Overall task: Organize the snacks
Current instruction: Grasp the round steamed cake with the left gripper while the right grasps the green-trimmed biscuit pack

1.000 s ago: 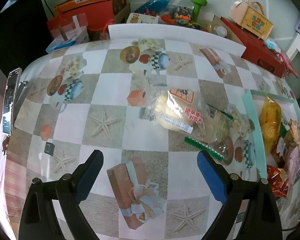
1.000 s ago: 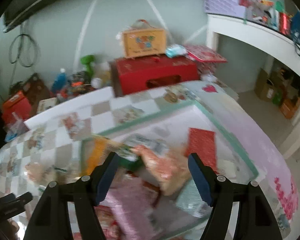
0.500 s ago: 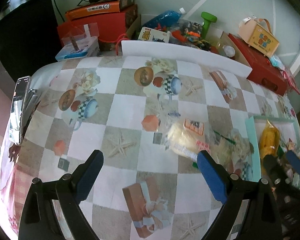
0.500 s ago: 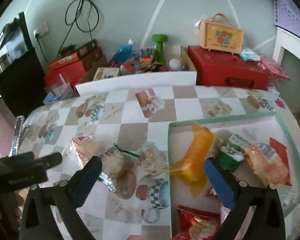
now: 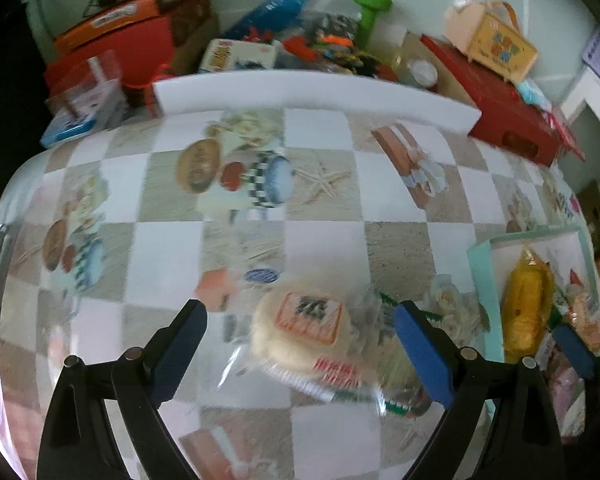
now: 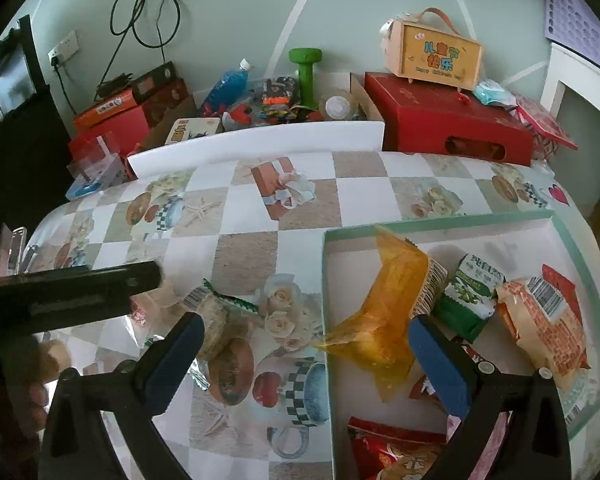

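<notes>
A clear bag of round cakes (image 5: 304, 336) lies on the checked tablecloth, between the blue pads of my left gripper (image 5: 300, 344), which is open and not pressing on it; this view is blurred. The same bag (image 6: 220, 320) shows in the right wrist view, under the black left gripper (image 6: 68, 296). My right gripper (image 6: 308, 360) is wide open and holds nothing, above the left rim of the mint-edged tray (image 6: 420, 224). In the tray lie an orange bag (image 6: 388, 320), a green packet (image 6: 472, 296), a brick-patterned packet (image 6: 548, 328) and a red packet (image 6: 396, 452).
A white foam board (image 6: 260, 140) lines the table's far edge. Behind it stand red boxes (image 6: 452, 128), a green dumbbell (image 6: 305, 68) and a blue bottle (image 6: 228, 84). A person's hand (image 6: 4, 396) holds the left gripper. The tray (image 5: 480, 276) sits right of the clear bag.
My left gripper has moved over the clear bag, which now lies between its fingers. My right gripper's jaws have widened, and it has swung from the tray's middle to its left rim.
</notes>
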A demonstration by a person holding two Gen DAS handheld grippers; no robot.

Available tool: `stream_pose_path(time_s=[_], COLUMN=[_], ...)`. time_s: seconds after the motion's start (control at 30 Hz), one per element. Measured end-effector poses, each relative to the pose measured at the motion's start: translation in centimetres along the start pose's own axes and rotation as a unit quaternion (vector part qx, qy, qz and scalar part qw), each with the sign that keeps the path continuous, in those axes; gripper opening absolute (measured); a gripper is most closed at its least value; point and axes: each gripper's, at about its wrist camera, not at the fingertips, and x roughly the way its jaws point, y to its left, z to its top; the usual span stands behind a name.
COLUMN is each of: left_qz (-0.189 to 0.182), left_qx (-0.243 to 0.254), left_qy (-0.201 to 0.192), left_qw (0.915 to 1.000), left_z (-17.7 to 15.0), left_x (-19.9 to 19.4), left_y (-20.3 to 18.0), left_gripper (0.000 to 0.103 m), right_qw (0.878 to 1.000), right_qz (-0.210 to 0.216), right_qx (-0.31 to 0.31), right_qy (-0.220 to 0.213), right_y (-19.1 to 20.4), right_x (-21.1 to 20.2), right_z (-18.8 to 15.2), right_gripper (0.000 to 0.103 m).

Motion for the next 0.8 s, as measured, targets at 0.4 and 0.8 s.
stream_pose_path(time_s=[0.4,0.8], left_qz=[-0.008,0.007], left_qx=[-0.032,-0.083], left_qy=[0.001,-0.004], left_qw=[0.9995,0.9965], left_z=[-0.3,-3.3], left_x=[0.8,-1.0], left_y=[2.4,7.3], left_gripper=[0.085,0.084], right_qw=[1.0,0.998], right_qz=[0.004,0.028], right_qx=[-0.013,-0.047], right_qy=[0.007,0.005], right_y=[0.9,3.8], right_x=[0.4,0.5], right_z=[-0.2,-0.6], right_gripper=[0.103,0.103])
